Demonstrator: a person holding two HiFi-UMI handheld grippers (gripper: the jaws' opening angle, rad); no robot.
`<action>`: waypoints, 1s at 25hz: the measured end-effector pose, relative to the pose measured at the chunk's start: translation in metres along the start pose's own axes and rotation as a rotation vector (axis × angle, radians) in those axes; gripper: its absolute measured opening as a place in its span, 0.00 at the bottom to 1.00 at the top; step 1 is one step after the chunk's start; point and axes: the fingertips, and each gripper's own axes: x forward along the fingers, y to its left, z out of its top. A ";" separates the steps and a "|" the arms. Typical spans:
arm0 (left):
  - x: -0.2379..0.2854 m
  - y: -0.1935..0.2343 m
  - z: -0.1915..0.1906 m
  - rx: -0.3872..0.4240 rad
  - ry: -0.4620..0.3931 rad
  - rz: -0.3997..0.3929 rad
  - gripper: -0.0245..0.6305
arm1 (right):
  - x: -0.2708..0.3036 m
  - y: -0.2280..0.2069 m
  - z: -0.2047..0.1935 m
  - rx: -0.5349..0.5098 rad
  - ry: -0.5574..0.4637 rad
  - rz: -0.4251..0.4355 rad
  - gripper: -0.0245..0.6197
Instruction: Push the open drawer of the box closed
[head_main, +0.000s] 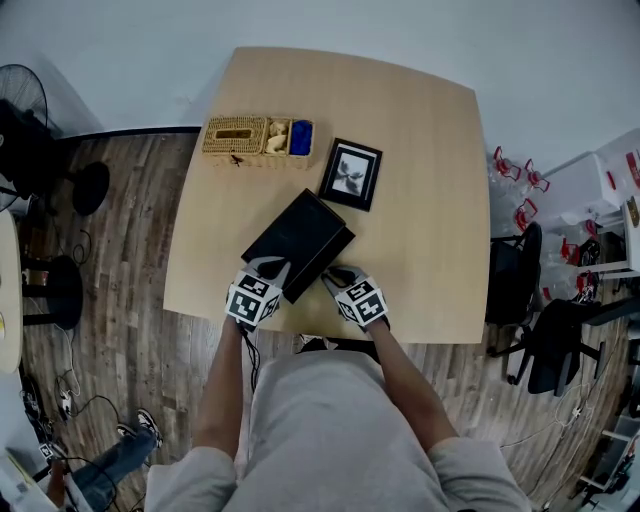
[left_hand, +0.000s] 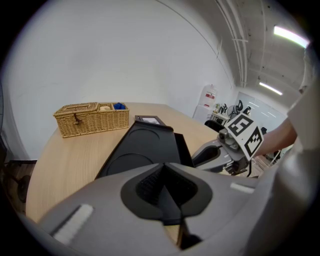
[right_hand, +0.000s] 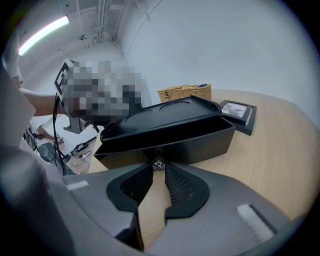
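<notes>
A black box (head_main: 298, 243) lies at an angle in the middle of the table, its drawer (right_hand: 170, 145) pulled out a little toward me. A small metal knob (right_hand: 159, 163) sits on the drawer front. My right gripper (right_hand: 159, 170) is at the drawer front, its fingertips closed on either side of that knob. In the head view the right gripper (head_main: 338, 272) is at the box's near right corner. My left gripper (left_hand: 167, 187) is shut with nothing in it, just short of the box's near left side (left_hand: 142, 150), and the head view shows this gripper (head_main: 270, 265) there.
A wicker basket (head_main: 258, 138) with a blue item stands at the table's far left. A black picture frame (head_main: 351, 174) lies just behind the box. The wooden table (head_main: 430, 200) ends close to my body. Black chairs (head_main: 520, 290) stand to the right.
</notes>
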 end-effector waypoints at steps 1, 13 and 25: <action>0.000 0.000 0.000 0.000 0.000 0.000 0.12 | 0.000 0.000 0.001 -0.001 0.000 0.000 0.15; 0.000 0.000 0.000 -0.007 -0.005 -0.006 0.12 | 0.006 -0.001 0.006 0.001 0.003 0.002 0.15; -0.001 0.000 0.000 -0.004 -0.010 -0.009 0.12 | 0.015 0.001 0.015 0.005 -0.002 0.003 0.16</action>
